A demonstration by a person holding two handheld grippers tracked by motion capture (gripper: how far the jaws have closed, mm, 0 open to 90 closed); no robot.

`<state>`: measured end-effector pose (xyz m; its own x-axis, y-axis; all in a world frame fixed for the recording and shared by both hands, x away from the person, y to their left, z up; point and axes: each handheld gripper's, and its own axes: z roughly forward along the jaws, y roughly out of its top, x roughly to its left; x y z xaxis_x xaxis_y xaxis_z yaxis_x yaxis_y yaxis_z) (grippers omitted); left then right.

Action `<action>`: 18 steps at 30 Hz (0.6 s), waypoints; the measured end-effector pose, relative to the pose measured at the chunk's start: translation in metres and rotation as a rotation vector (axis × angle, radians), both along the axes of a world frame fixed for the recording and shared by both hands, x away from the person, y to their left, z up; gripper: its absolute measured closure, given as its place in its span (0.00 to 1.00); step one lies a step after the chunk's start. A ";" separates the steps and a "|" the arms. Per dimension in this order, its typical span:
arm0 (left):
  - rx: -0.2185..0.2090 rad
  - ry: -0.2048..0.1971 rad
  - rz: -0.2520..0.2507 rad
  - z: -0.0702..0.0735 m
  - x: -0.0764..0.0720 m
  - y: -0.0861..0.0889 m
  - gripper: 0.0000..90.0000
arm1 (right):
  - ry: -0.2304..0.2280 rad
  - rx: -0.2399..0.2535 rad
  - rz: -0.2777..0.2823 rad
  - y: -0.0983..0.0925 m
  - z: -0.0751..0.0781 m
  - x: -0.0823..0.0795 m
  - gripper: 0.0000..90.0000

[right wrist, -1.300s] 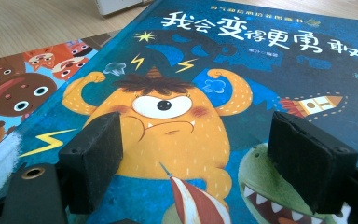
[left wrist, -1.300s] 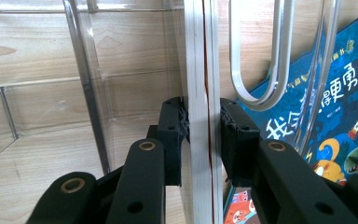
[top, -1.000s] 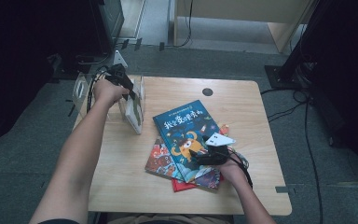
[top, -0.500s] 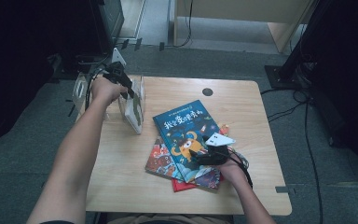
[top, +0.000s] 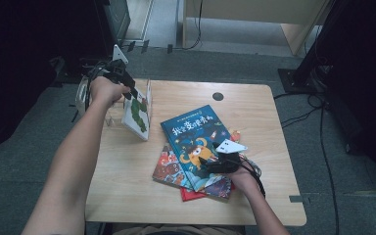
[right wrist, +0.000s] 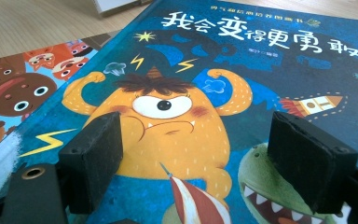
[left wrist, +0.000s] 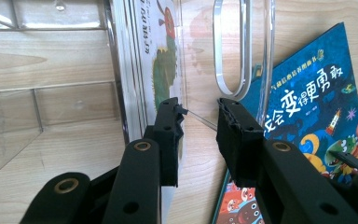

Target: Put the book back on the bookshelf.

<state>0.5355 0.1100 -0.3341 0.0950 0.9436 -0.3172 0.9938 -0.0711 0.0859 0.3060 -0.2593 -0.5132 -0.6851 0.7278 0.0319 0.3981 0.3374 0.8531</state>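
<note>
Two grippers: both are black, two-jawed, with chunky foam-like pads, one in each of the person's hands.
Table: light wood grain, rounded corners, a dark round hole near the far edge.
Rack: a clear acrylic book holder at the table's left far corner, with glossy see-through walls and a long oval cut-out in one divider.
Rack contents: a thin white picture book with a green caterpillar stands in it, leaning over. Through the left gripper view its stacked page edges and glossy cover show.
Left gripper: up at the rack, right over that caterpillar book. Its jaws are parted with a gap between the pads; one pad sits against the book's cover, the other is off to the side near the clear divider, so nothing's pinched. It looks let go.
Blue book: a hardcover with an orange one-eyed monster and Chinese title, lying flat mid-table on top of the pile, well apart from the left gripper.
Pile underneath: a book with cartoon faces pokes out left, and a red one peeks out at the near edge.
Right gripper: low over the near corner of the blue book, jaws spread wide, with the monster cover showing between the pads; nothing's gripped.
</note>
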 end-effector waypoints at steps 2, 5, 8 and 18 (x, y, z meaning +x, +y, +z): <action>-0.006 -0.002 0.003 0.002 -0.001 0.001 0.77 | 0.000 0.000 0.000 0.000 0.000 0.000 0.20; -0.013 -0.012 -0.006 0.005 -0.003 0.002 0.77 | 0.000 0.001 0.000 0.000 0.000 0.000 0.20; -0.018 -0.020 -0.010 0.008 -0.006 0.003 0.77 | 0.000 0.001 0.000 0.000 0.000 0.000 0.20; -0.045 -0.054 -0.028 0.019 -0.018 0.008 0.74 | -0.003 0.000 0.013 -0.001 0.000 0.001 0.20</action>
<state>0.5171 0.1178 -0.3151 0.1388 0.9254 -0.3527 0.9853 -0.0933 0.1429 0.3072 -0.2607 -0.5132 -0.6946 0.7188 0.0296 0.3907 0.3424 0.8545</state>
